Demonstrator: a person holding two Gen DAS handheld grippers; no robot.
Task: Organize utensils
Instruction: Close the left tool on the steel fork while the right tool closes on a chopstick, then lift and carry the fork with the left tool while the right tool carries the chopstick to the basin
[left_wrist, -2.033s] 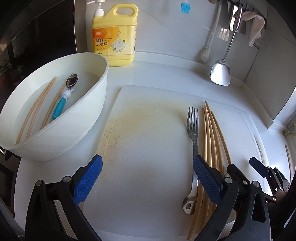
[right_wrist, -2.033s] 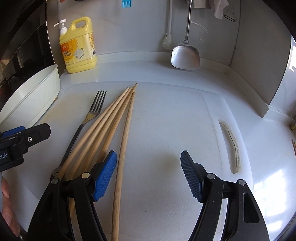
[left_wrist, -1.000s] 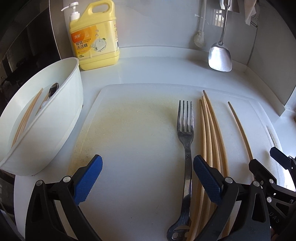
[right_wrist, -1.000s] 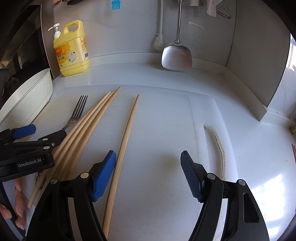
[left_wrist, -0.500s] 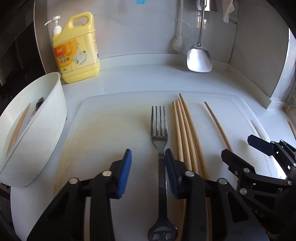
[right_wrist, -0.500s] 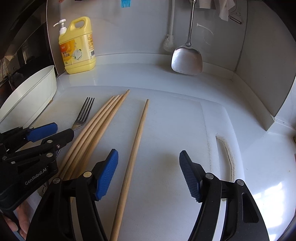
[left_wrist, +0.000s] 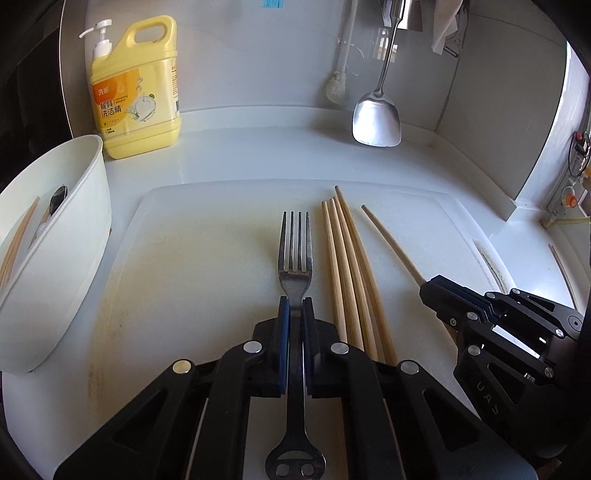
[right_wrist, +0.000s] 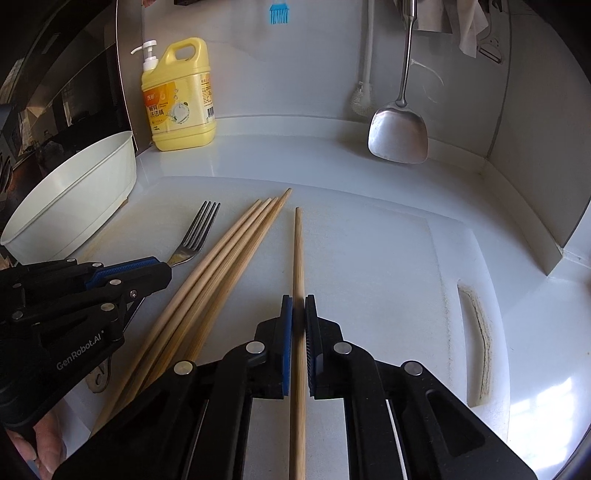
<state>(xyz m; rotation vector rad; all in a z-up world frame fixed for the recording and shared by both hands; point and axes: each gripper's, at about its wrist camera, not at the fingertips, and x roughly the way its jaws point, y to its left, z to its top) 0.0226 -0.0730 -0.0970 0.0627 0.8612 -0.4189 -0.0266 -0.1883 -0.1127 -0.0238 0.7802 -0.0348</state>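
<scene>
My left gripper (left_wrist: 295, 303) is shut on the neck of a steel fork (left_wrist: 294, 254) that lies on the white cutting board (left_wrist: 207, 236). Three wooden chopsticks (left_wrist: 347, 266) lie side by side just right of the fork. My right gripper (right_wrist: 298, 301) is shut on a single wooden chopstick (right_wrist: 297, 251), set apart to the right of the bundle (right_wrist: 229, 251). The fork's tines (right_wrist: 199, 225) show in the right wrist view beside the left gripper (right_wrist: 162, 271). The right gripper (left_wrist: 432, 291) shows in the left wrist view at the right.
A white tub (left_wrist: 85, 206) at the left holds chopsticks (left_wrist: 14, 236) and a spoon (left_wrist: 57, 197). A yellow detergent bottle (left_wrist: 136, 92) stands at the back left. A steel spatula (left_wrist: 376, 114) and a brush (left_wrist: 338, 86) hang on the back wall. The board's handle slot (right_wrist: 476, 332) is at the right.
Both grippers have closed: the left on the fork, the right on the lone chopstick. Both were open half a second ago and have moved forward over their objects.
</scene>
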